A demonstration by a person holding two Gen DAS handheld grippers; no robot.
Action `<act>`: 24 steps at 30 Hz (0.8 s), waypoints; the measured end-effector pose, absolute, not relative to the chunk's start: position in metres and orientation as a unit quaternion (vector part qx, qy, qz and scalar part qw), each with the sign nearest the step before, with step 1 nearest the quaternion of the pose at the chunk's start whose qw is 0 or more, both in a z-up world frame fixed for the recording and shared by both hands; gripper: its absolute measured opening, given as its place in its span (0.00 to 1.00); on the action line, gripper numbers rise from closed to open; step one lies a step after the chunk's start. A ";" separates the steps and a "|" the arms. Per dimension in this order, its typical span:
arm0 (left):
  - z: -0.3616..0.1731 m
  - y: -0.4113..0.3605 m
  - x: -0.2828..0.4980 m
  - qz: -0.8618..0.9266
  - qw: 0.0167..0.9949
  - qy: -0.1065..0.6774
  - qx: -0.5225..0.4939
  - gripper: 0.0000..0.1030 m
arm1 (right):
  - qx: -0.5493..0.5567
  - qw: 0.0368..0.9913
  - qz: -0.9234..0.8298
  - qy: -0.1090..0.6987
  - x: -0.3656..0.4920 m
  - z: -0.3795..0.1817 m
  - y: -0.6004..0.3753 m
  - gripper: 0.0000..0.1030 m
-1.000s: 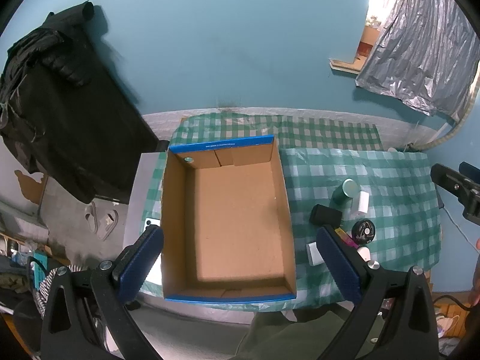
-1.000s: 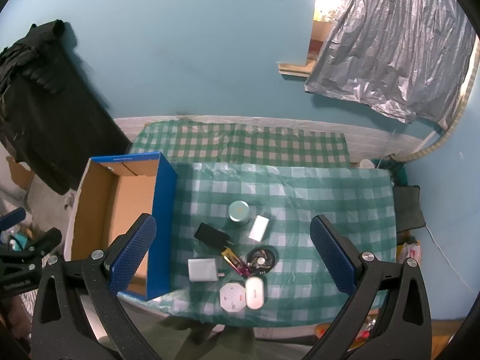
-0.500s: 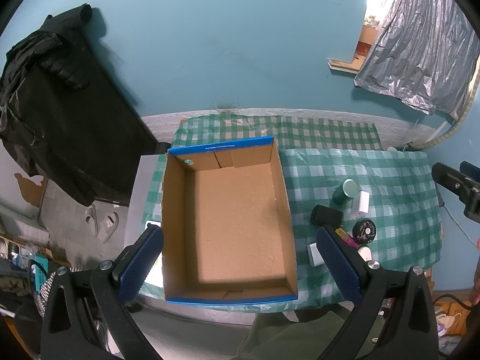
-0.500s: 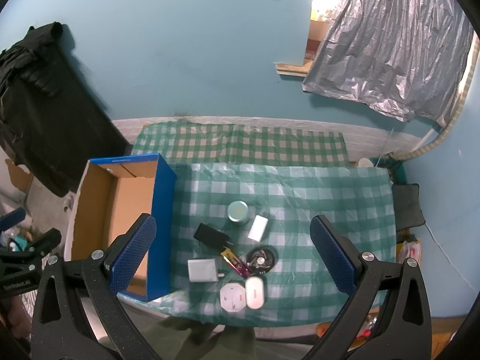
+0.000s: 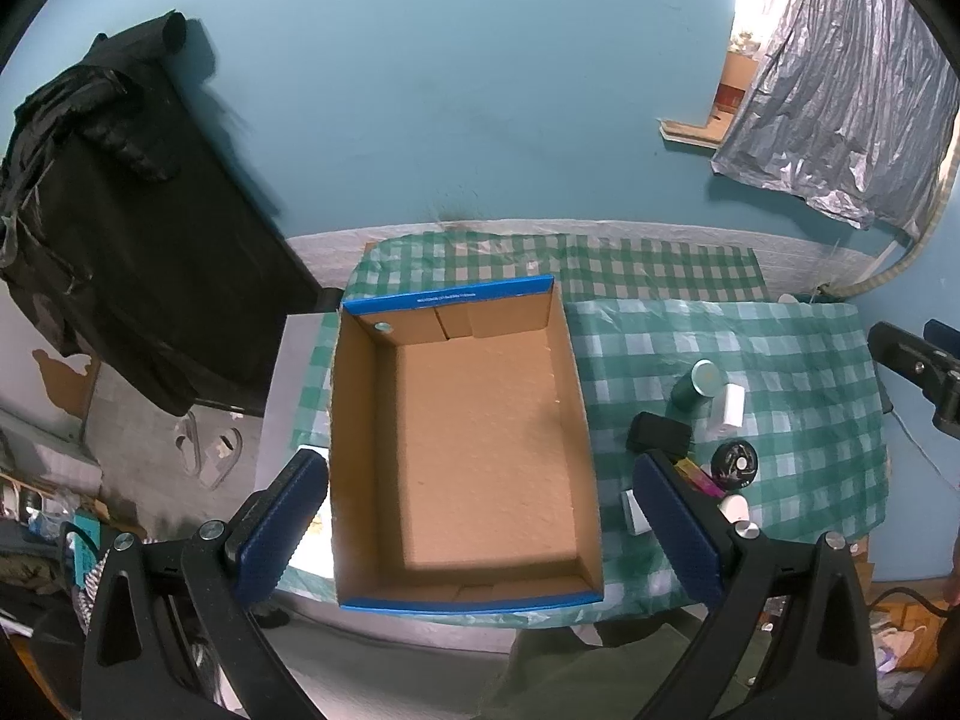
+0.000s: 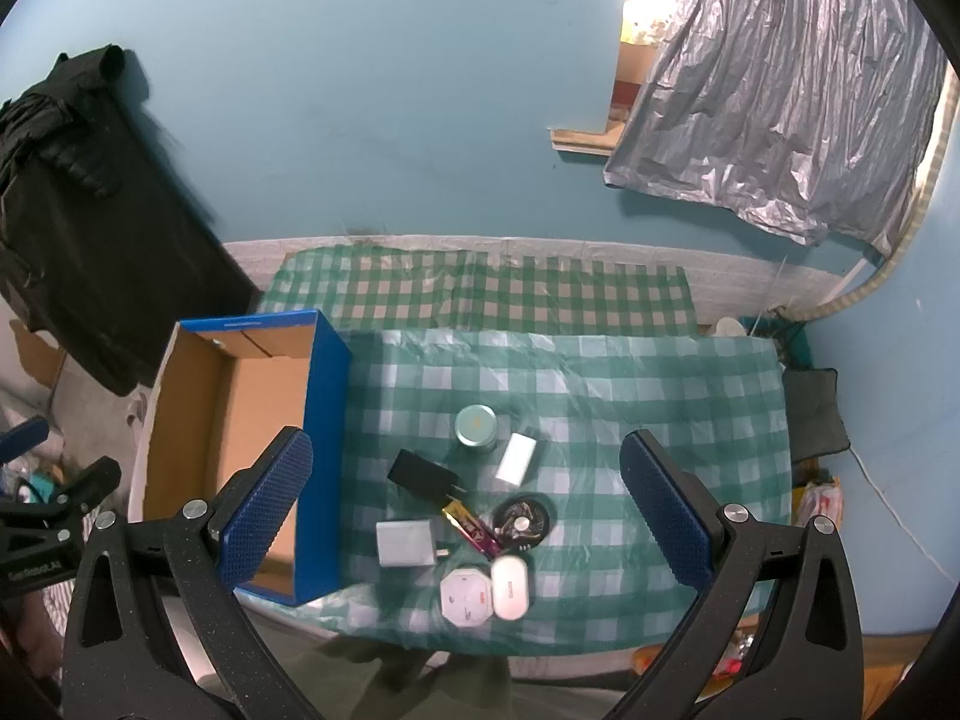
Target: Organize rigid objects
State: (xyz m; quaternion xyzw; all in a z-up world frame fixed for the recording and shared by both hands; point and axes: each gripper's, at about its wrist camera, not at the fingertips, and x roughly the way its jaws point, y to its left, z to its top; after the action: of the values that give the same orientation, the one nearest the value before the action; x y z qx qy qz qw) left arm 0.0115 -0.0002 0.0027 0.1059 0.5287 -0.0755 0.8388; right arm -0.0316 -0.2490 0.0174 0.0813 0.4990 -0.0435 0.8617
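The box (image 6: pixel 240 450) sits at the surface's (image 6: pixel 660 396) left end. Right of the box lie a tin (image 6: pixel 476 426), chargers (image 6: pixel 405 543) and cases (image 6: pixel 510 588).

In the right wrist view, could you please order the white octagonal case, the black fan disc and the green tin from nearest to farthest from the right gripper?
Both grippers hang open above the table.
1. White octagonal case: nearest the right gripper, at the table's near edge.
2. Black fan disc: mid-cluster, slightly right.
3. Green tin: farthest, toward the wall.
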 end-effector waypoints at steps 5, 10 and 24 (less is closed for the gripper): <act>0.002 0.001 0.012 -0.075 0.840 0.527 0.108 0.99 | 0.081 0.862 -0.043 0.499 -0.031 0.018 -0.249 0.99; 0.001 0.001 0.012 -0.074 0.838 0.531 0.105 0.99 | 0.082 0.862 -0.040 0.499 -0.031 0.018 -0.249 0.99; -0.040 0.073 0.033 -0.013 0.820 0.567 0.077 0.99 | 0.097 0.853 -0.011 0.513 -0.015 -0.017 -0.255 0.99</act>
State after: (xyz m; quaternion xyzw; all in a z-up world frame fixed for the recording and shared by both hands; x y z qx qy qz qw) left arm 0.0327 0.0729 -0.0398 0.0766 0.5670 -0.0133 0.8201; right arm -0.0153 -0.2546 -0.0166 0.0972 0.5126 -0.0112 0.8530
